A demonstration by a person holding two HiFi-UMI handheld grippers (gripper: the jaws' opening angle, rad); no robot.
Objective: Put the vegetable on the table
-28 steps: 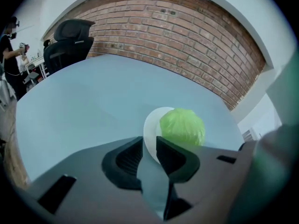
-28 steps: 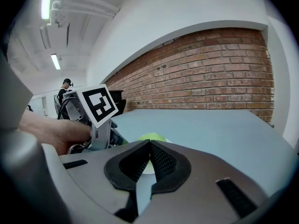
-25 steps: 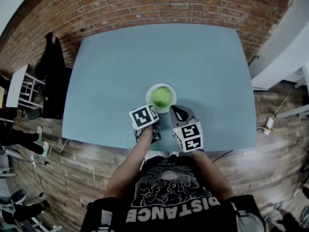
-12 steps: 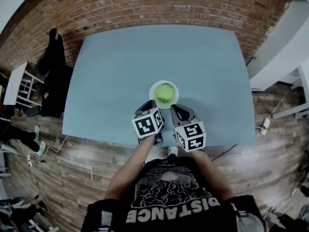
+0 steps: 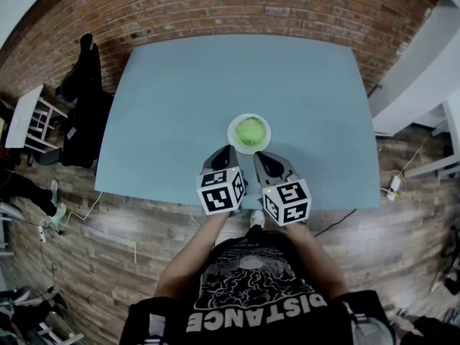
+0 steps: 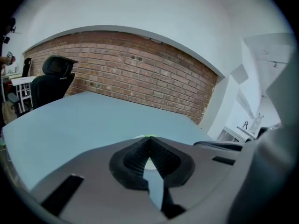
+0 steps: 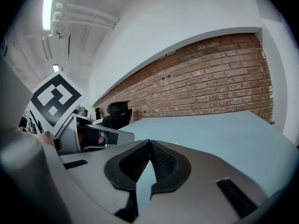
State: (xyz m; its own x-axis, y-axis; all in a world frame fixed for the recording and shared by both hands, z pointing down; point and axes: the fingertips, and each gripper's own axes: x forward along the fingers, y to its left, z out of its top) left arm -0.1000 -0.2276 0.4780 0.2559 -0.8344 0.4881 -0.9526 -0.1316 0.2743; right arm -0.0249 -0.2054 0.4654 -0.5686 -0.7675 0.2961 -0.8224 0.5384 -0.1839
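Observation:
A round green vegetable (image 5: 250, 130) sits on a small white plate (image 5: 235, 139) on the blue-grey table (image 5: 180, 99), toward its near edge. My left gripper (image 5: 225, 150) and right gripper (image 5: 259, 155) lie side by side just short of the plate, both pointing at it. Each is shut with nothing between its jaws. In the left gripper view only a sliver of the vegetable (image 6: 149, 136) peeks over the shut gripper (image 6: 149, 140). In the right gripper view the shut gripper (image 7: 149, 143) hides the plate.
A brick wall (image 5: 237, 9) runs behind the table. A black office chair (image 5: 79, 85) and a white side table (image 5: 21, 124) stand at the left. White furniture (image 5: 420, 70) is at the right. The left gripper's marker cube (image 7: 53, 97) shows in the right gripper view.
The left gripper has swung round to lie level beside the right one, pointing at the plate. The vegetable and plate have stayed put.

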